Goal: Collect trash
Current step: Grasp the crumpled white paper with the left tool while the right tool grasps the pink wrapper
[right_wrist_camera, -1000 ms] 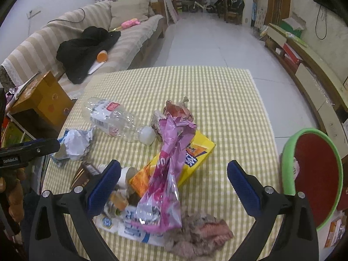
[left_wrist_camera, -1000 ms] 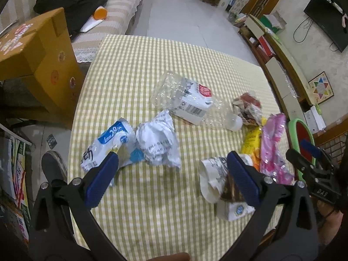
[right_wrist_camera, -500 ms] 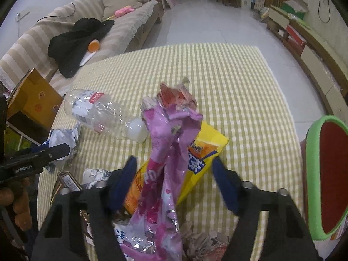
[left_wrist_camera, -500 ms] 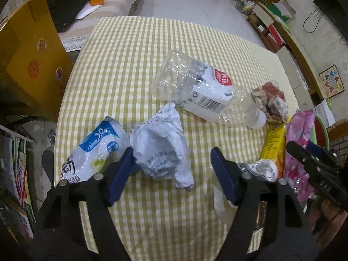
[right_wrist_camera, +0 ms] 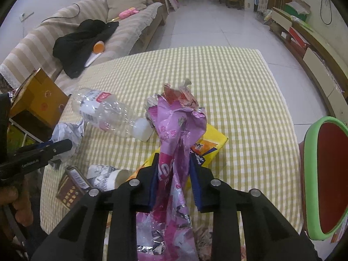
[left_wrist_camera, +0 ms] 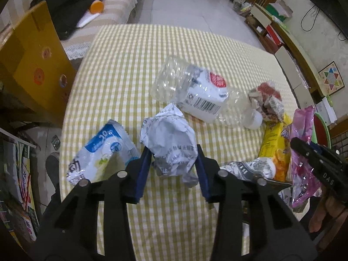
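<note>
My left gripper (left_wrist_camera: 173, 163) has its blue pads pressed on both sides of a crumpled white paper ball (left_wrist_camera: 169, 139) on the checked tablecloth (left_wrist_camera: 134, 69). My right gripper (right_wrist_camera: 174, 169) is shut on a crumpled pink foil bag (right_wrist_camera: 176, 130) that stands up between its pads. An empty clear plastic bottle (left_wrist_camera: 195, 93) lies behind the paper ball. A blue-and-white wrapper (left_wrist_camera: 102, 152) lies to the left. A yellow snack bag (right_wrist_camera: 208, 145) lies under the pink bag.
A green-rimmed red bin (right_wrist_camera: 326, 178) stands off the table's right edge. A cardboard box (left_wrist_camera: 32, 63) stands at the left. A paper cup (right_wrist_camera: 106, 176), a brown packet (right_wrist_camera: 71, 187) and a red-white wrapper (left_wrist_camera: 265, 100) also lie on the table.
Both grippers moved forward and closed: the left pads came in onto the paper ball, the right pads onto the pink bag.
</note>
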Tool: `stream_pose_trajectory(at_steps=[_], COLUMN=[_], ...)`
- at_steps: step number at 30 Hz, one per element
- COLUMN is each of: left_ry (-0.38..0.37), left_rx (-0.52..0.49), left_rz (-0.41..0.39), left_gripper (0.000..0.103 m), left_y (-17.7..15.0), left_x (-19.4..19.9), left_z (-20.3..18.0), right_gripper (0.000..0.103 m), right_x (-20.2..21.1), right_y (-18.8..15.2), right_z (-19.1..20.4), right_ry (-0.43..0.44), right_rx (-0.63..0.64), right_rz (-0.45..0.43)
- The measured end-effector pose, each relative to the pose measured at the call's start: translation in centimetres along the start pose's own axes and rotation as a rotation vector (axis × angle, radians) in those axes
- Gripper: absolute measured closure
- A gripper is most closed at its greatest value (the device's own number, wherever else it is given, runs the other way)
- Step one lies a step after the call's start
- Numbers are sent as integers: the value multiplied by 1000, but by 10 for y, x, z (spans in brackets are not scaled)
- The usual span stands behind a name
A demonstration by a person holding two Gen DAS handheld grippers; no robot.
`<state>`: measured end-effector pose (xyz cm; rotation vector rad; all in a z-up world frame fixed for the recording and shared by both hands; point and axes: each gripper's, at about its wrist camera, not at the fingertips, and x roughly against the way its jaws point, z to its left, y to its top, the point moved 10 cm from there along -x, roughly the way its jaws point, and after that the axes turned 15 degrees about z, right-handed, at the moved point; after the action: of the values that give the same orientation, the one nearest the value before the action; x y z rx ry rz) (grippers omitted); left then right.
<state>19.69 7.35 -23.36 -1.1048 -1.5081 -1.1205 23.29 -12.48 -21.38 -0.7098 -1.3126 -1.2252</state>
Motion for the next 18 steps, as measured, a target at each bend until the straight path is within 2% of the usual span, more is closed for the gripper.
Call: stream_pose_trajectory(at_steps=[7, 18], left_ry=[0, -9], left_rx=[-4, 1], left_rz=[-55, -118], left_gripper=[65, 65], left_y=[-2, -23], left_x=[31, 73], left_z=[-5, -13], right_gripper=[78, 78], right_x=[25, 72], right_y=[0, -17], right_z=[5, 11], right_ry=[5, 13], right_rx=[6, 21], right_rz=[-45, -115])
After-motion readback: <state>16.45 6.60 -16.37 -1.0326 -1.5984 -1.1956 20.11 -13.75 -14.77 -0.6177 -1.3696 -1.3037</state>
